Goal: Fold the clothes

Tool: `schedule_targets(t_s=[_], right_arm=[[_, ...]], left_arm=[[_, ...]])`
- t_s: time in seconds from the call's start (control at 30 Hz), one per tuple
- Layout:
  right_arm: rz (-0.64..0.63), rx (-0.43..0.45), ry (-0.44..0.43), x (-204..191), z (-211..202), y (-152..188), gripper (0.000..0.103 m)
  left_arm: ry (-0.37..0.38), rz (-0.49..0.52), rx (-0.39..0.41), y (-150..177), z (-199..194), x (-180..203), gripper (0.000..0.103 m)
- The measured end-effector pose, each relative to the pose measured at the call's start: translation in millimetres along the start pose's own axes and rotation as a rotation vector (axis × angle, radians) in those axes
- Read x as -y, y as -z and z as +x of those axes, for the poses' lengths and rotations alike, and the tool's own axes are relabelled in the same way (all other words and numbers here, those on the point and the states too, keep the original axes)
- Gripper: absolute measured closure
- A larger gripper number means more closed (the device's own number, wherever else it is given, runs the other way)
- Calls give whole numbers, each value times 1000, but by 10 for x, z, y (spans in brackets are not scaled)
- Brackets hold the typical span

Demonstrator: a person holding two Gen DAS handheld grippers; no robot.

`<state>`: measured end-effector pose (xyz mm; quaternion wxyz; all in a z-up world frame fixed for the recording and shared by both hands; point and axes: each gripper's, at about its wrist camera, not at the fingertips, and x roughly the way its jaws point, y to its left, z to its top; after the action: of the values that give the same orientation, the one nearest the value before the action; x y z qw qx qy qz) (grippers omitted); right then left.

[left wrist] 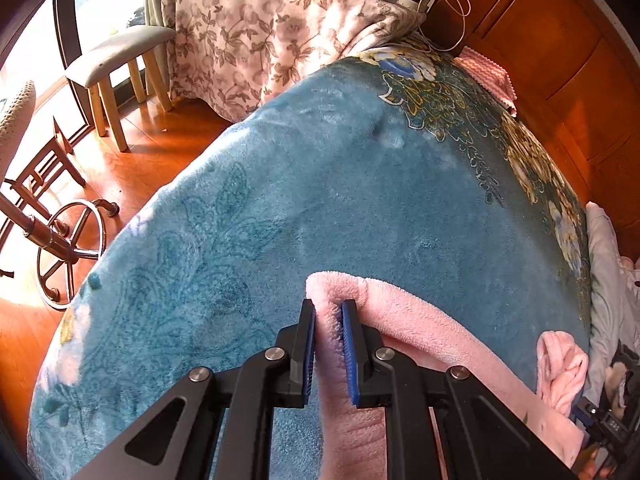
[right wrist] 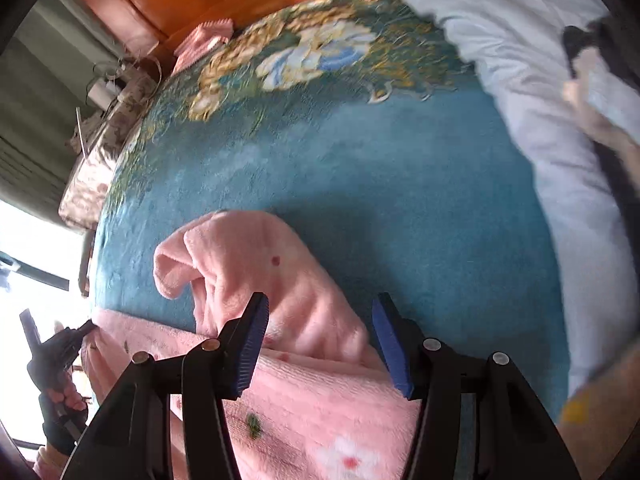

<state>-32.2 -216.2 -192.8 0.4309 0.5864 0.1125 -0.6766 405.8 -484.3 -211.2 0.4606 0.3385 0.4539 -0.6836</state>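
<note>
A pink fleece garment (left wrist: 420,320) is lying along the near edge of a bed that is wearing a teal plush blanket (left wrist: 320,200) with a border of gold, white and blue flowers. In the left wrist view, the left gripper (left wrist: 329,312) is pointing steeply down and its two blue-padded tongs are pressing together on a folded edge of the pink fleece, so the cloth is bunching up between the pads and draping down below them. A loose sleeve-like end of the same garment is curling up farther right, near the bed's edge. In the right wrist view, which is blurred, the right gripper (right wrist: 320,312) is hovering over the garment with its tongs standing well apart and nothing between them; the pink fleece is showing beneath and past the fingers, with a sleeve flopping onto the teal blanket and a white flower print with a red centre near the bottom of the picture. At the far left of that view the other gripper is biting the garment's far corner, and a gloved hand (right wrist: 60,400) is holding it. A pale blue-white bedding pile (right wrist: 540,120) is lying on the right side of the bed. Beyond the bed in the left view, a floral pink quilt (left wrist: 260,32), a small padded stool (left wrist: 116,64) and a sunlit wooden floor (left wrist: 132,168) are showing, with orange wooden furniture (left wrist: 560,60) at the head end.
</note>
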Motion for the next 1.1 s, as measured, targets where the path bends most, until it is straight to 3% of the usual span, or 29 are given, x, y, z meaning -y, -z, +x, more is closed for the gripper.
schedule_targets(t_s=[0.07,0.2,0.27,0.3,0.33,0.43,0.63,0.77,0.87,0.97,1.03,1.1], right_arm=[[-52,-60,25,-112,213,-50,48],[-161,-128,182,-280,525,17,48],[-140,-105,176,-305,502,60,64],[-142,-94,190,-325,468,76,81],[-146,-83,204,-347,432,92,90],[-156,-30,242,-402,236,114,93],[-90,225,273,-266,-937,69,94],[-58,466,402,-185,-2142,203,94],[-19,597,461,-89,-2880,432,94],[-29,650,548,-60,-3189,620,94],[-31,603,600,64,-3062,672,94],[20,491,601,332,-2767,660,94]], left_arm=[[17,13,-2,1,-16,6,88],[36,31,-2,3,-51,20,87],[47,36,0,4,-74,30,87],[54,37,2,3,-88,38,87],[61,38,6,-1,-108,52,87],[86,45,24,-16,-182,119,87],[114,50,59,-31,-303,272,87],[112,37,51,-30,-270,334,86],[106,22,38,-22,-231,373,87],[84,18,30,0,-212,398,87],[68,16,23,15,-199,412,87],[45,16,5,39,-182,396,87]])
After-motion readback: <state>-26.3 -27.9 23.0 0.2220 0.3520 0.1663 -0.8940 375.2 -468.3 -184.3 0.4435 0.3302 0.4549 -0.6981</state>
